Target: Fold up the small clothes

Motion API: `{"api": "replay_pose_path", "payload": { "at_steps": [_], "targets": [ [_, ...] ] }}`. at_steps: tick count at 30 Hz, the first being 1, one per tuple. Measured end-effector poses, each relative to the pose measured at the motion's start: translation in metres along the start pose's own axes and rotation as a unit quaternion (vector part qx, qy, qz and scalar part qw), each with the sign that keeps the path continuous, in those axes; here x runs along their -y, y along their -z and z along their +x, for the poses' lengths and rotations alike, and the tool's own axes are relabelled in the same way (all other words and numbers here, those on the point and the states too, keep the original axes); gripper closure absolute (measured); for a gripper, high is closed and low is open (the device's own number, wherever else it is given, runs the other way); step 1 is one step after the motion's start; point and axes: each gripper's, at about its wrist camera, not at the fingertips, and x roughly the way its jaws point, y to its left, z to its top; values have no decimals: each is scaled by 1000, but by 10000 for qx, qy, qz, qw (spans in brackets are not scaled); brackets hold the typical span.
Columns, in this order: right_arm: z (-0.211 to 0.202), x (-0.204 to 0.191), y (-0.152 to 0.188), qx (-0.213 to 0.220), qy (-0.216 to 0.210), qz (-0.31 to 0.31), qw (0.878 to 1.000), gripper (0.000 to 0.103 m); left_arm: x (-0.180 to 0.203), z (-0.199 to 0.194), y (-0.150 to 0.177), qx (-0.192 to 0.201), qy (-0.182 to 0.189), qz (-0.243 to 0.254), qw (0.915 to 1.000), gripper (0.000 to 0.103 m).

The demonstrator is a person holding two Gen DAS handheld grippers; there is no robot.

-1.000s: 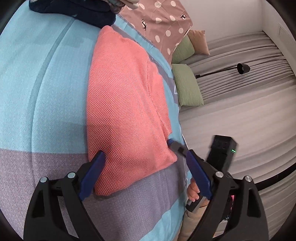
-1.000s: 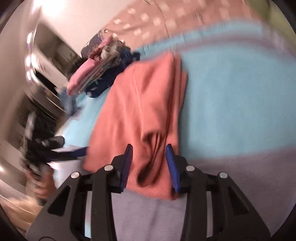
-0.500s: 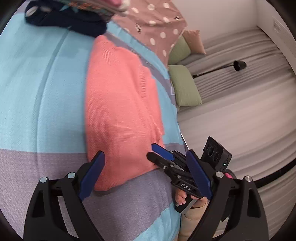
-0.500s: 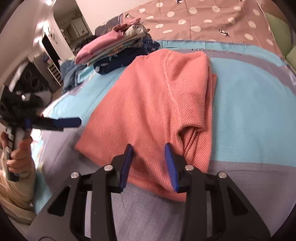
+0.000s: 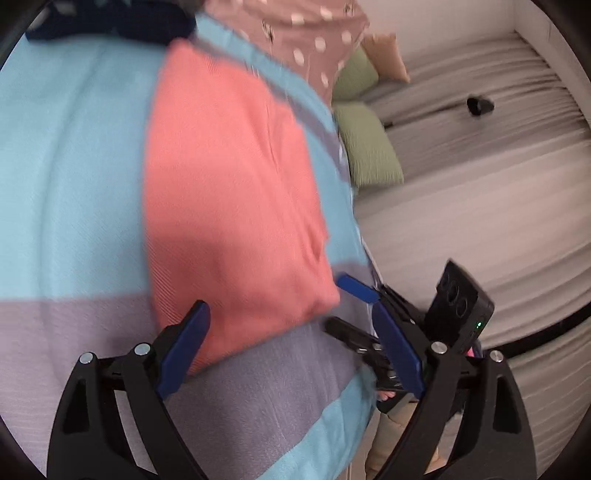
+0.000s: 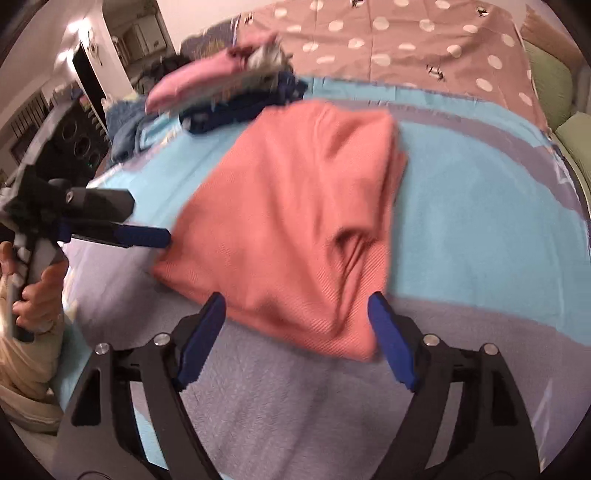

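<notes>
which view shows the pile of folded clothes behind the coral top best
The right wrist view. There the pile of folded clothes shows as a stack, pink on top and navy beneath, just behind the coral top. The left wrist view catches only a blurred navy sliver at its top edge.

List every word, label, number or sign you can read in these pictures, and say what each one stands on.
None can be read.
Right gripper: there may be marks on its black body in the left wrist view, too blurred to tell.
Polka-dot sheet: small dark printed figures, pictures rather than letters.
Coral garment, striped blanket and stack of folded clothes: no text shows.
</notes>
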Motion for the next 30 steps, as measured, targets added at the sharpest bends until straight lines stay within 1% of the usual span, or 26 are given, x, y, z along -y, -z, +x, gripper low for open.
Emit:
{"api": "replay_pose_path", "payload": {
  "at_steps": [1,2,4,5,6,8,9,10,11,12,13,14,16,20,22,23,24,26,27,28,30],
  "targets": [
    [-8,12,-8,117,-199,194,9995,21,-3,-10,-6,129,37,-61,9999,9],
    [-11,21,-14,179,-325,378,9986,17,-7,-15,-8,189,62,-116,9997,7],
    [-13,56,-30,282,-936,1069,9895,15,-22,-20,-18,220,53,-403,9989,6],
    [-8,73,-36,240,-1249,1396,9820,15,-33,-16,-23,103,78,-623,9980,6],
    [5,99,-44,84,-1564,1954,9681,15,-41,-13,-25,-10,148,-789,9968,6],
    [29,131,-54,-104,-1955,2680,9433,15,-57,-1,-29,-214,263,-1119,9931,7],
    [37,139,-56,-177,-2142,2819,9351,15,-64,6,-29,-265,198,-1239,9917,7],
    [52,150,-61,-317,-2447,3000,9215,15,-65,9,-28,-274,159,-1215,9921,7],
    [65,156,-66,-452,-2603,3101,9132,15,-63,11,-28,-289,124,-1110,9933,6],
    [73,159,-70,-563,-2596,3116,9123,15,-58,13,-29,-324,78,-958,9948,6],
    [85,160,-76,-753,-2398,3093,9172,18,-55,15,-31,-374,55,-878,9954,6],
    [93,159,-80,-870,-2309,3062,9194,18,-54,18,-31,-435,59,-841,9955,4],
    [102,155,-92,-1011,-2307,2992,9203,17,-54,26,-36,-610,44,-816,9948,3],
    [117,141,-111,-1420,-2171,2771,9252,9,-45,52,-47,-931,-38,-626,9937,1],
    [121,137,-116,-1537,-2112,2707,9265,8,-42,66,-52,-1027,-55,-557,9931,1],
    [124,137,-117,-1561,-2126,2738,9249,8,-41,70,-53,-1043,-44,-541,9931,1],
    [126,138,-117,-1541,-2192,2872,9196,8,-42,72,-53,-1040,-9,-553,9930,1],
    [128,141,-116,-1505,-2399,3044,9095,8,-45,74,-49,-1009,75,-601,9931,1],
    [131,136,-116,-1513,-2546,3030,9058,9,-45,74,-48,-969,133,-611,9933,1],
    [133,133,-117,-1536,-2585,2966,9064,10,-45,74,-47,-940,166,-597,9936,1],
    [135,121,-120,-1518,-2464,2734,9173,11,-45,73,-45,-818,178,-581,9948,1]
  ]
}}
